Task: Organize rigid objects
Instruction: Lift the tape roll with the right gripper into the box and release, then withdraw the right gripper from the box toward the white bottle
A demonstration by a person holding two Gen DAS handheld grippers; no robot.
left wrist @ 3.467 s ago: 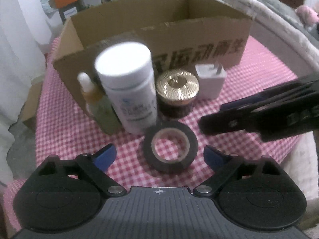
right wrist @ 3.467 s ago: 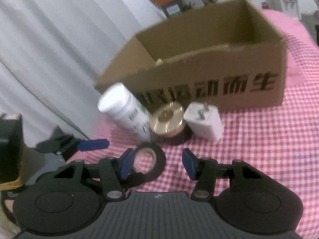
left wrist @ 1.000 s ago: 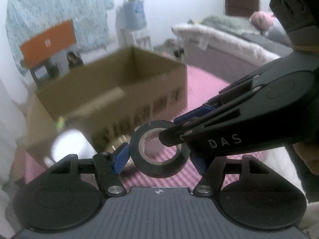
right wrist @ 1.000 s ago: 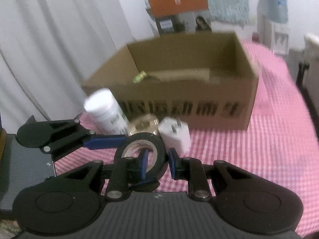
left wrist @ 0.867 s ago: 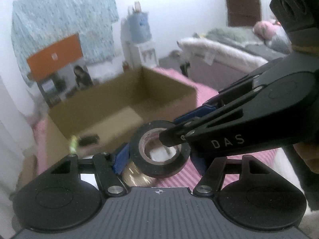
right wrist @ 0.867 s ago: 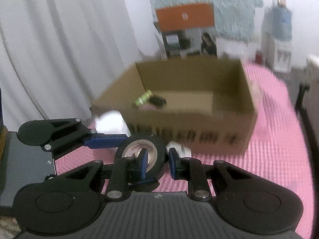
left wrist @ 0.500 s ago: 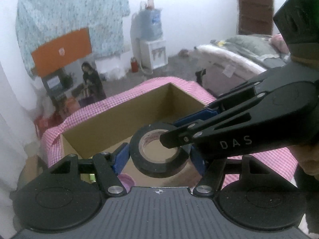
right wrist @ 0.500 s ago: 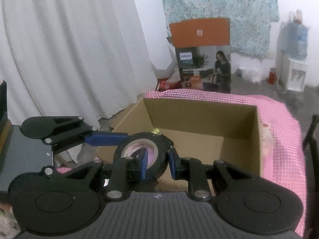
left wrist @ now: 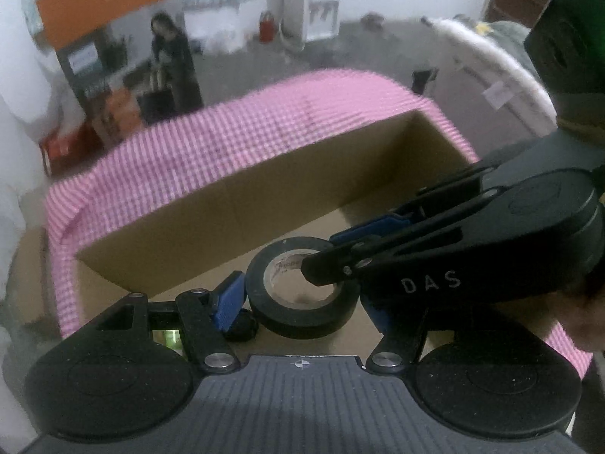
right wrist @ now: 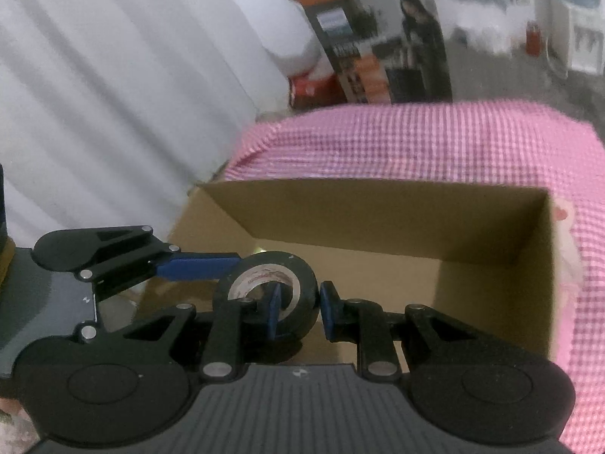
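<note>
On the left, white curtains hang behind a table with a pink checked cloth. An open brown cardboard box sits on the cloth. The left gripper is held over the box, with its two blue pads about half way apart, one on each side of a roll of black tape. The left pad touches the outside of the roll; I cannot tell for sure if the right pad touches it too. The roll hangs in the air above the brown floor of the box. Below the left pad, a small dark thing lies in the box. The right gripper comes in from the right and is nearly closed. One of its blue pads is inside the hole of the roll and the other is outside, so it pinches the wall of the roll.
</note>
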